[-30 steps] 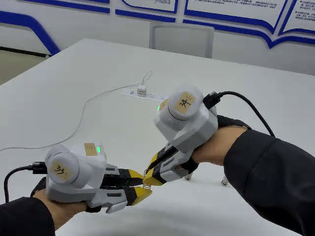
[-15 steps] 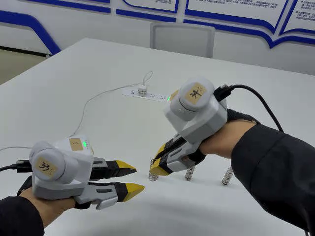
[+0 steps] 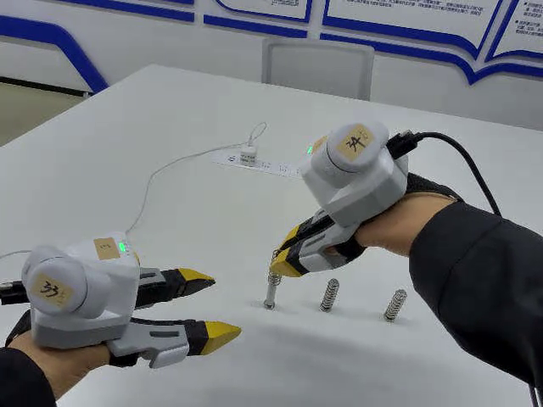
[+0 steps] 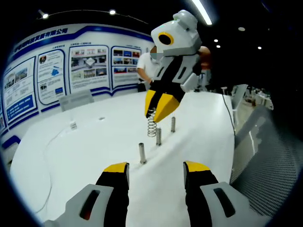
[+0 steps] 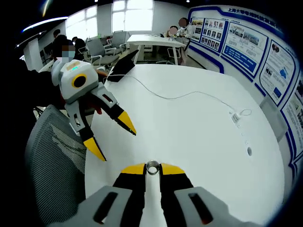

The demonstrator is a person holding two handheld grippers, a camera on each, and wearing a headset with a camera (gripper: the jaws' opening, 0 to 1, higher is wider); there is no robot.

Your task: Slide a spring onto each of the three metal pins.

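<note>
Holding a spring (image 4: 151, 124) upright, long axis vertical, right gripper (image 3: 280, 270) fingers clenched on it over the bare pin (image 3: 270, 295) on the surface (image 3: 170, 170); left gripper (image 3: 225, 303) fingers released, spread apart; sticker (image 3: 356, 142) seemingly numbered 34.

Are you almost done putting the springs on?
Nearly! The middle pin and end pin already wear springs. The right gripper pinches the third spring near the top of the bare pin. It only needs sliding down.
</note>
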